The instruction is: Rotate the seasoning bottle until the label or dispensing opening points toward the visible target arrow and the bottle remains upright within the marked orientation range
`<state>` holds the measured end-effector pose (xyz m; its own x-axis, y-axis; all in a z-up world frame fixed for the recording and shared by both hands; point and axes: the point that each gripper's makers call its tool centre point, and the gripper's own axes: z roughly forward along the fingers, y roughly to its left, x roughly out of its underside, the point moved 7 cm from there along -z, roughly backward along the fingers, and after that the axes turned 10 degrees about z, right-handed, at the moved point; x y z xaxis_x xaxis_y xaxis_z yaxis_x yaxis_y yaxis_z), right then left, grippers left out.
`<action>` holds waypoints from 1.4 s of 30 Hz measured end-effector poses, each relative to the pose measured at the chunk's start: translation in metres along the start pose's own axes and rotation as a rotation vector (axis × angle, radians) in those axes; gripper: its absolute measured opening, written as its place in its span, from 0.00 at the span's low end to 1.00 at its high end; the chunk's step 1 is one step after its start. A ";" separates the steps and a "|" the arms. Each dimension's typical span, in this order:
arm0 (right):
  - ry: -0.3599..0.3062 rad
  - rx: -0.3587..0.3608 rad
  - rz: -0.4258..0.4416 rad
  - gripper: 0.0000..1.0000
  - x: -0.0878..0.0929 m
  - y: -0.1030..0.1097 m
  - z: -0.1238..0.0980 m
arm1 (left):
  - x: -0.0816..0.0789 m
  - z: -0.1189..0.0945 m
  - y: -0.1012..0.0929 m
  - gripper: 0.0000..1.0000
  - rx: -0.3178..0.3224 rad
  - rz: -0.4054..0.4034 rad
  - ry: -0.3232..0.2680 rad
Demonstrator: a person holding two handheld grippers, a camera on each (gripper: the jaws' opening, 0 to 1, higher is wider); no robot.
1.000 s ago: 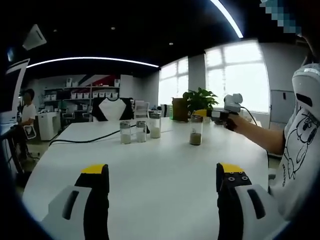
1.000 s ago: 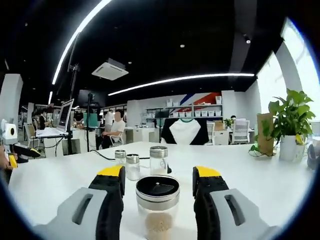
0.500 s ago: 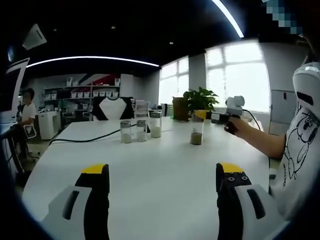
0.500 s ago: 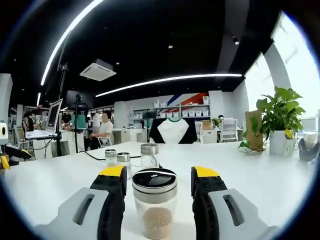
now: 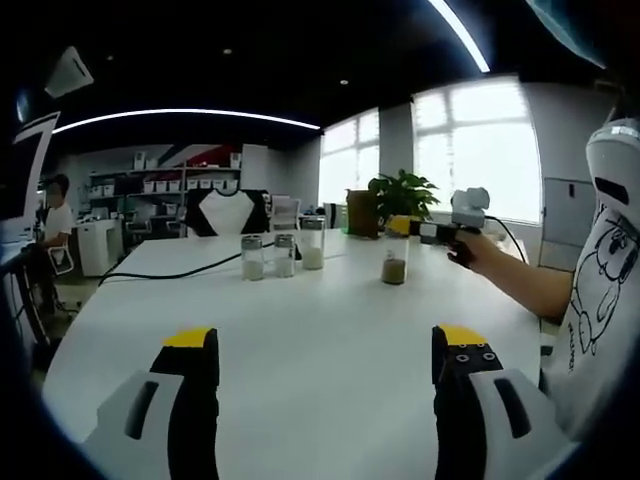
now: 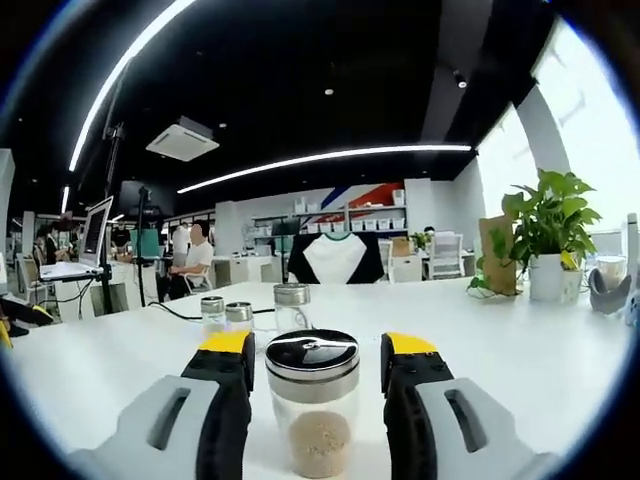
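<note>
The seasoning bottle (image 6: 312,400) is clear glass with a black-and-chrome lid and brown powder at the bottom. It stands upright on the white table (image 6: 520,370). My right gripper (image 6: 317,342) is open, one jaw on each side of the bottle's top, with a thin gap at each side. From the left gripper view the same bottle (image 5: 394,262) stands far across the table, and the right gripper (image 5: 405,227) reaches it from the right in a person's hand. My left gripper (image 5: 326,340) hangs open over the near table, nothing between its jaws.
Three more glass shakers (image 5: 284,254) stand in a cluster behind the bottle, also seen as shakers (image 6: 238,314) left of it. A black cable (image 5: 170,275) runs across the table. A potted plant (image 6: 545,230) stands at the far right edge. A person's forearm (image 5: 510,275) crosses the right side.
The right gripper view has sunk lower and levelled, so the bottle's lid now looks more edge-on. The bottle stays upright between the open jaws. The left gripper has not moved.
</note>
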<state>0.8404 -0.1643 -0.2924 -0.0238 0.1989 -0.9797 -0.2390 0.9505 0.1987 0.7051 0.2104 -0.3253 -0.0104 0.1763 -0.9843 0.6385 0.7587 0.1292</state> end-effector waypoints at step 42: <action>0.041 -0.134 0.012 0.36 0.001 -0.004 -0.003 | 0.001 0.006 -0.003 0.92 0.029 0.008 0.011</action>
<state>0.8389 -0.1689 -0.2939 -0.0659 0.1972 -0.9781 -0.3662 0.9071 0.2076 0.7074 0.2046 -0.3276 -0.0134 0.1894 -0.9818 0.6608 0.7386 0.1334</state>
